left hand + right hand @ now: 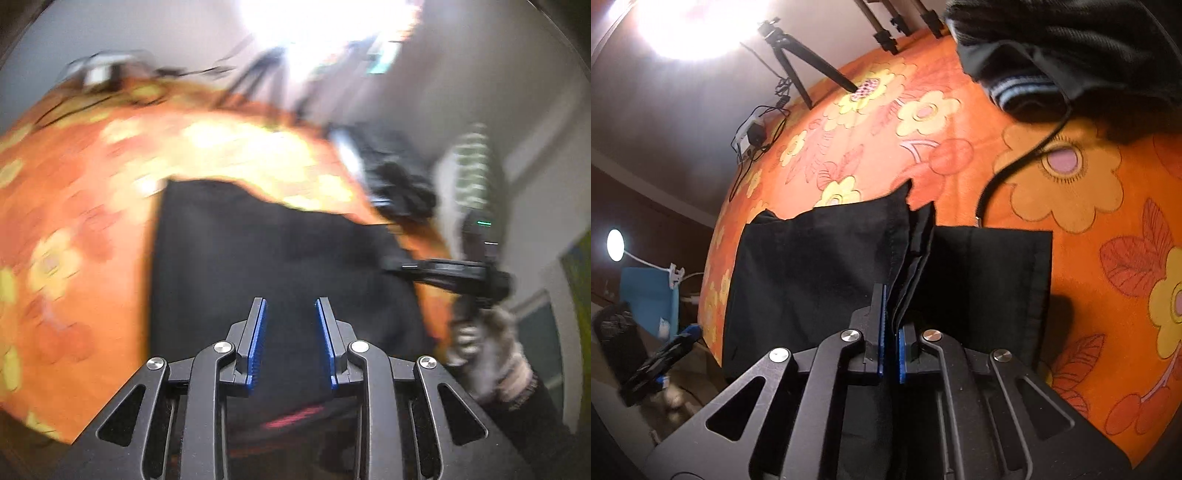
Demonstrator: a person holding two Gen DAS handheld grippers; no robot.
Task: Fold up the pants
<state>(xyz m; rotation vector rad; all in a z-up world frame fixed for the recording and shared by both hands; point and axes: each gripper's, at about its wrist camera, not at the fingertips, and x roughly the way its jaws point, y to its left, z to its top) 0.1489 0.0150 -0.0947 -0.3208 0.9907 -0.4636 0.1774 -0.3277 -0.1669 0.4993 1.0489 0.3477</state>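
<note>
Your right gripper (890,332) has its jaws pinched on a lifted fold of the black cotton pants (812,273), lying half folded on the orange flowered cloth (960,155). Your left gripper (290,332) hovers with jaws apart, empty. Folding seems midway.

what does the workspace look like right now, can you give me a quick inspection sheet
surface: orange floral cloth, partly covered.
job's things: black pants lie on it, folded layers showing.
clutter: dark garment with striped cuff at far edge.
grippers: left gripper open above the pants; right gripper shut on a pants fold.
cables: black cable across the cloth; adapter with wires at the edge.
surroundings: tripod, bright lamp.
</note>
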